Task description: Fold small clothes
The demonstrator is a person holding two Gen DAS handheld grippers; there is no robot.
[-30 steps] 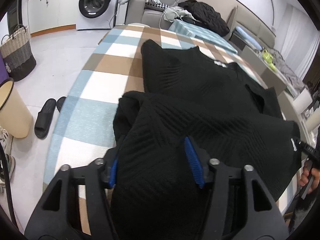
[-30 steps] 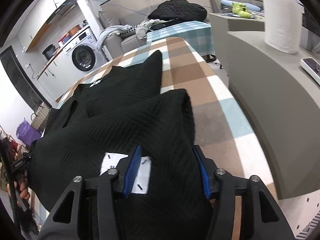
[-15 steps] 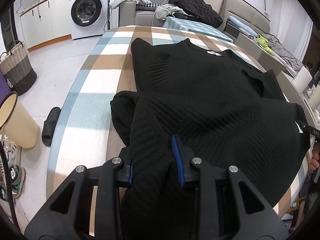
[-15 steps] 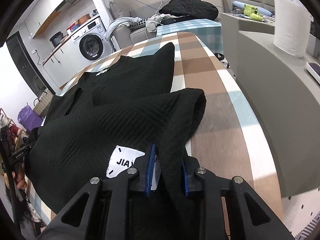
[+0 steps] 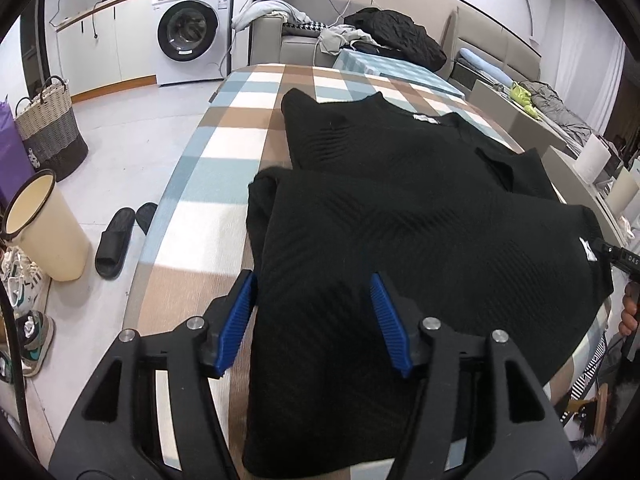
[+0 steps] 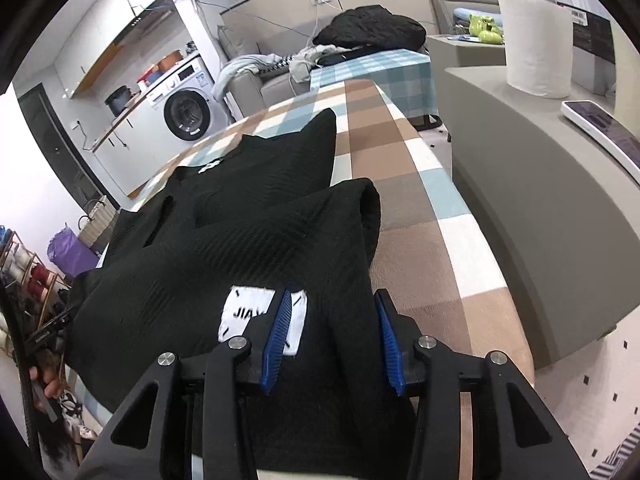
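Note:
A black ribbed knit sweater [image 5: 400, 200] lies on the checked table [image 5: 224, 160], its bottom half folded up over the body. My left gripper [image 5: 314, 320] is open, its blue pads on either side of the near left corner of the fold. In the right wrist view the sweater [image 6: 240, 240] shows a white label [image 6: 240, 312] near its hem. My right gripper [image 6: 332, 336] is open around the near right corner. The cloth lies slack between both pairs of fingers.
A grey counter [image 6: 540, 200] with a paper towel roll [image 6: 536, 40] and a phone [image 6: 600, 128] flanks the table's right side. On the floor to the left stand a cream bin [image 5: 44, 224], slippers [image 5: 116, 240] and a wicker basket [image 5: 48, 128]. A sofa with clothes is beyond.
Both grippers were shut on the sweater's hem corners half a second ago. They have now opened and let the cloth go, and the folded part rests on the table.

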